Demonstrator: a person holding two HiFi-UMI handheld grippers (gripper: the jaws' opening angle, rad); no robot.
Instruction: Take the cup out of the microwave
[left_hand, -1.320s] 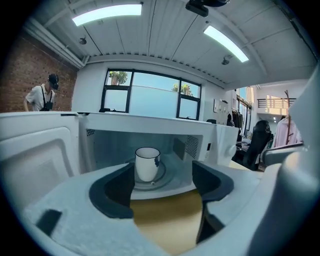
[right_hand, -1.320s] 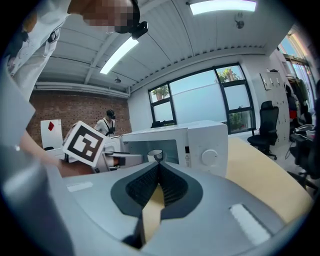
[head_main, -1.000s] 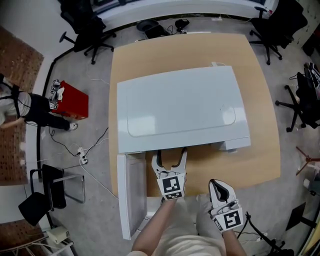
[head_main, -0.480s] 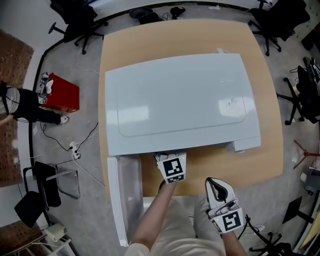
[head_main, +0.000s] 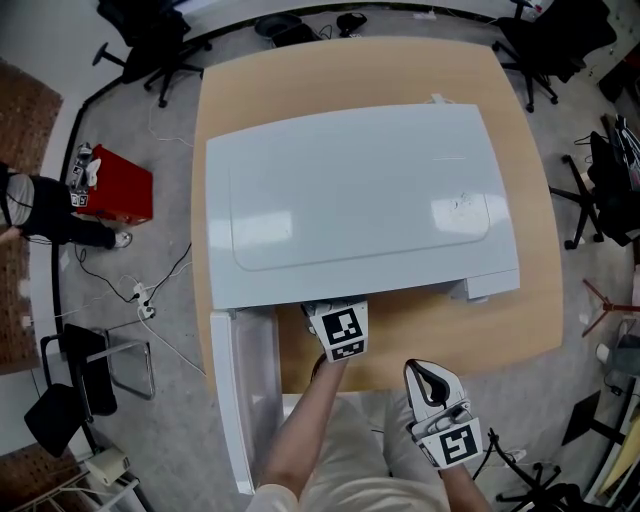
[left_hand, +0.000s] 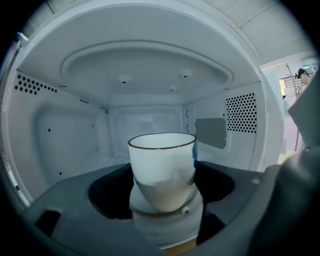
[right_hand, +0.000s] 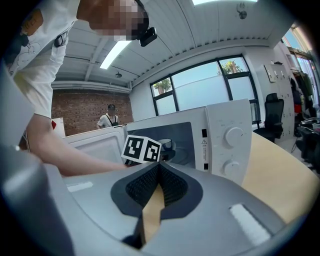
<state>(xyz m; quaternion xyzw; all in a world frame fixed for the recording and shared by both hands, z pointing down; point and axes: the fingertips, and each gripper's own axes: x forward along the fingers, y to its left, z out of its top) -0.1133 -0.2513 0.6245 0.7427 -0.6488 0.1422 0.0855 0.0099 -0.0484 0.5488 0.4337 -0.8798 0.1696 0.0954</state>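
A white cup (left_hand: 162, 167) with a dark rim stands on the turntable inside the white microwave (head_main: 360, 200). My left gripper (left_hand: 162, 192) reaches into the cavity. Its jaws stand wide on either side of the cup, have just been closing, and dark gaps still show beside the cup. In the head view only its marker cube (head_main: 336, 331) shows below the microwave's front edge. My right gripper (head_main: 428, 378) hangs back near the table's front edge, shut and empty. The right gripper view shows the cup (right_hand: 165, 145) behind the left gripper's cube (right_hand: 142, 149).
The microwave door (head_main: 245, 400) hangs open to the left, past the table edge. Its control panel with two knobs (right_hand: 232, 135) is on the right. The wooden table (head_main: 520, 330) lies bare to the right. Office chairs, cables and a red box (head_main: 120, 190) are on the floor.
My left gripper has moved forward into the microwave; its jaws, seen before the opening a second ago, are now hidden under the microwave's top. The right gripper has stayed about where it was.
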